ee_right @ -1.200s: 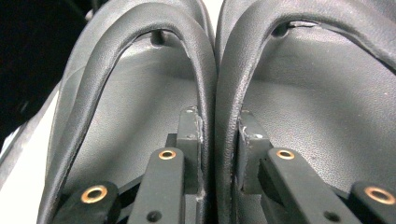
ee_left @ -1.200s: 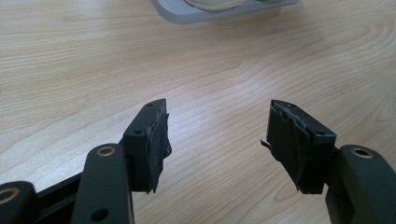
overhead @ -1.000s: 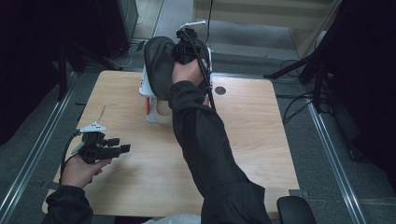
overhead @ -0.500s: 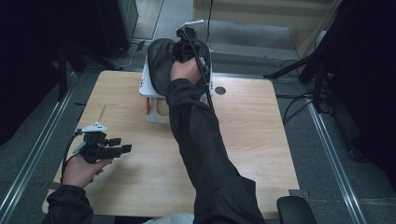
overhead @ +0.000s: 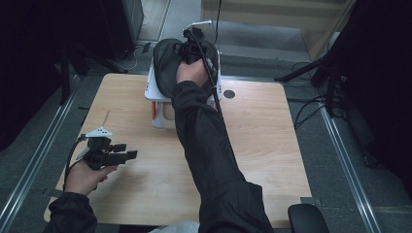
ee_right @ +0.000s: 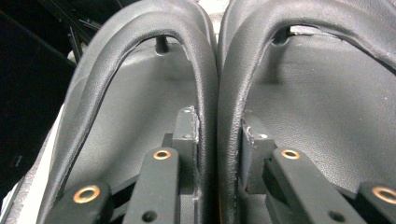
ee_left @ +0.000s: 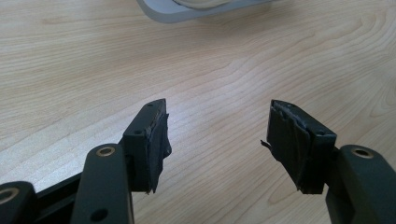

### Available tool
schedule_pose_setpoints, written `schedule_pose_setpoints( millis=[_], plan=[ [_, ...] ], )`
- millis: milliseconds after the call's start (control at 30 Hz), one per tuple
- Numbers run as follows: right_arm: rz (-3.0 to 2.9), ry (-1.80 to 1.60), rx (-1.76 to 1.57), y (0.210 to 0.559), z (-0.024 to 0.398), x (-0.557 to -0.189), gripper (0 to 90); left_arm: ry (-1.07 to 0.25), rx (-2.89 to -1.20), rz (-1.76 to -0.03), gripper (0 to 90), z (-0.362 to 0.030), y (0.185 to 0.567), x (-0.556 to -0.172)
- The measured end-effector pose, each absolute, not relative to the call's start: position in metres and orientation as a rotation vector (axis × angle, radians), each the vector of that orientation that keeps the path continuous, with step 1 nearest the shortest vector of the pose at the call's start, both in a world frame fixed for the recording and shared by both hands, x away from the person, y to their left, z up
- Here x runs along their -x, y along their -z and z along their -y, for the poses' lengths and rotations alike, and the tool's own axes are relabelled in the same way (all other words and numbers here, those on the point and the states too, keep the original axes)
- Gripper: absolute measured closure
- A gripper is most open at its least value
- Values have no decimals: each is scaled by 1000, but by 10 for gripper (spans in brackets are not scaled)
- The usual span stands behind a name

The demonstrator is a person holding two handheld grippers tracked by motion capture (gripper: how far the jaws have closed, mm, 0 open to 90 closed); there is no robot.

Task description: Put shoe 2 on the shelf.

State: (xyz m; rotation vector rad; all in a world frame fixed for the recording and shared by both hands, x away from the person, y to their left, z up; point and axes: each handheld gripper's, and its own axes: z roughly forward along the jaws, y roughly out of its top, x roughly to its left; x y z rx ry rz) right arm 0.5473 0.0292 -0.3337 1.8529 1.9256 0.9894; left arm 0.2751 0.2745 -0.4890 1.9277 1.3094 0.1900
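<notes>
Slippers (overhead: 165, 73), a black pair, sit side by side on top of the white box (overhead: 158, 115) at the far edge of the wooden surface (overhead: 272, 145). The work in hand looks like setting them down there.

The right gripper (ee_right: 218, 123) straddles the two inner rims where the slippers meet above the box, one jaw inside each slipper. Its jaws have just been opening with both rims between them. The pads sit so close to the rims that I cannot tell whether they still squeeze or have let go.

To finish well, the jaws should spread until both pads are plainly off the rims. The gripper should then lift straight back along its own line, so that neither jaw hooks a strap and drags a slipper off the box. It is worth checking first that both soles rest flat on the box.

The left gripper (ee_left: 217, 135) hangs released and empty over bare wood, well to the near left of the box.

Much is hidden. The person's right hand (overhead: 192, 73) and sleeve cover the middle of the pair and part of the box top. The slippers' far ends blend into the dark floor behind the box. How much of each sole the box supports cannot be made out.
</notes>
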Motion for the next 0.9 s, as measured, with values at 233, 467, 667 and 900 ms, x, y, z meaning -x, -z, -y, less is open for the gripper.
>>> schedule_pose_setpoints(
  millis=[233,467,667,900],
  plan=[
    [-1923,-1017,-1847,333,-30,-546,629,-185,-1928,-1311,389,-275,489,-275],
    [-1926,-1037,-1833,334,-30,-543,571,-184,-1933,-1310,388,-274,489,-275],
    [-1944,-1037,-1819,334,-29,-541,569,-183,-1931,-1311,388,-275,489,-275],
    [-1955,-1046,-1815,328,-25,-538,565,-188,-1924,-1320,387,-276,490,-276]
  ],
)
